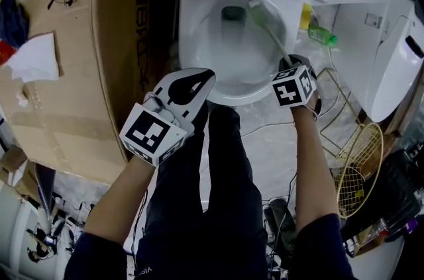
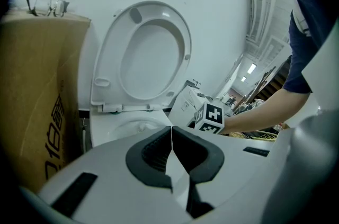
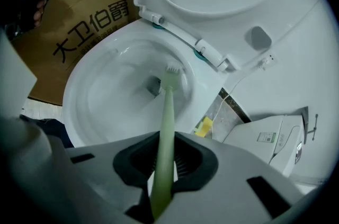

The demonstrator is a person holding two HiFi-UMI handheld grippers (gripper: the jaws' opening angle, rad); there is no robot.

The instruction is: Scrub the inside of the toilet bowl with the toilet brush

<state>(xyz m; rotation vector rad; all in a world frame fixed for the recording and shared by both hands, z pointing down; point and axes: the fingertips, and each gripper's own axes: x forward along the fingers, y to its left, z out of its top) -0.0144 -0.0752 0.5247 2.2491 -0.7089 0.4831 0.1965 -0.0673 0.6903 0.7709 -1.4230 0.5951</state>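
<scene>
Right gripper view: right hand-held gripper (image 3: pixel 165 164) is clamped on the pale green toilet brush (image 3: pixel 168 106) handle, with the bristle head down inside the toilet bowl (image 3: pixel 95 101) by the drain. Left hand-held gripper (image 2: pixel 171 157) is closed tight on nothing, near the bowl's front rim.

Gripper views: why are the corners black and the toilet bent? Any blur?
Both gripper views are wide-angle, so corners darken and the toilet seat bulges. Left gripper view: a mosaic patch covers a face. Right gripper view: the brush handle blurs close to the right tongs. Head view: sharp.
</scene>
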